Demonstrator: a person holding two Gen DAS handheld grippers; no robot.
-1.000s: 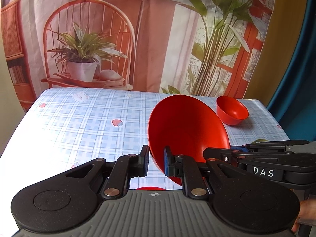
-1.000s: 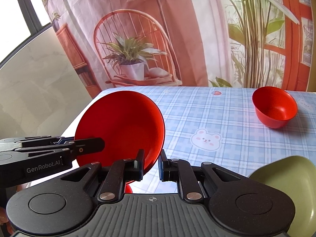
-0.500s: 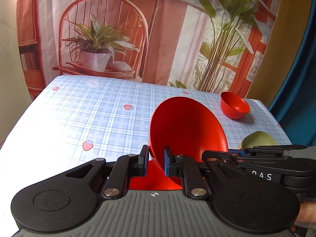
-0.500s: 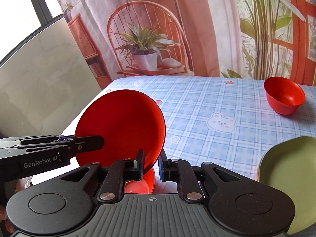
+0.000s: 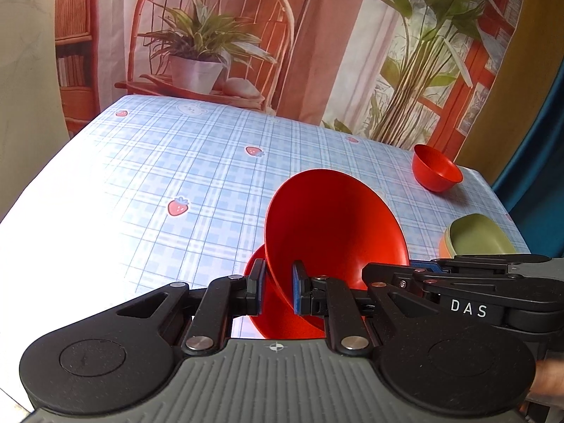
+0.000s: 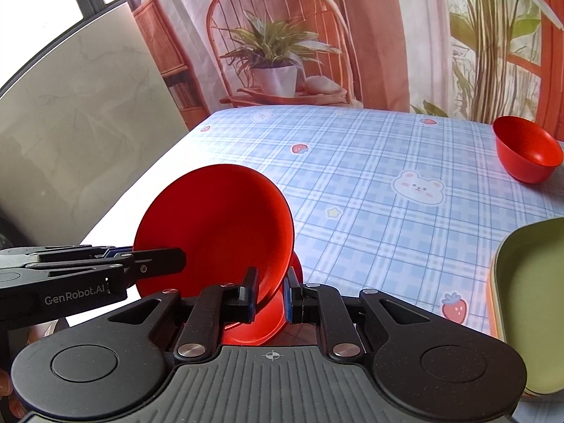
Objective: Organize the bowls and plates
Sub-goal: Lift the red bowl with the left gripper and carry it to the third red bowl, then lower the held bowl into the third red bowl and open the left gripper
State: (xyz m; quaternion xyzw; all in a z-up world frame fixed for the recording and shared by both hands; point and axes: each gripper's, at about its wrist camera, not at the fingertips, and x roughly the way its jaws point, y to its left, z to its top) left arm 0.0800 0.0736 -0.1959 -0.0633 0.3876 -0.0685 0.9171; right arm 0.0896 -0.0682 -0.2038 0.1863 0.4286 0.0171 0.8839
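Note:
A red plate [image 5: 335, 232] is held tilted on edge above the table's near edge. My left gripper [image 5: 277, 290] is shut on its near rim. My right gripper [image 6: 269, 294] is shut on the same plate [image 6: 218, 225] from the other side. Under the held plate a second red plate [image 5: 282, 317] lies on the table, also showing in the right wrist view [image 6: 257, 320]. A small red bowl [image 5: 437, 167] stands at the far right, also in the right wrist view [image 6: 527, 153]. A green plate [image 6: 528, 296] sits at the near right.
The table carries a blue checked cloth [image 5: 176, 162] with strawberry and bear prints. The green plate [image 5: 479, 236] rests on an orange one [image 5: 442, 245]. A printed backdrop hangs behind the table's far edge.
Both grippers have lowered and tipped forward with the red plate, so more of the table shows. The second red plate below has come into fuller view.

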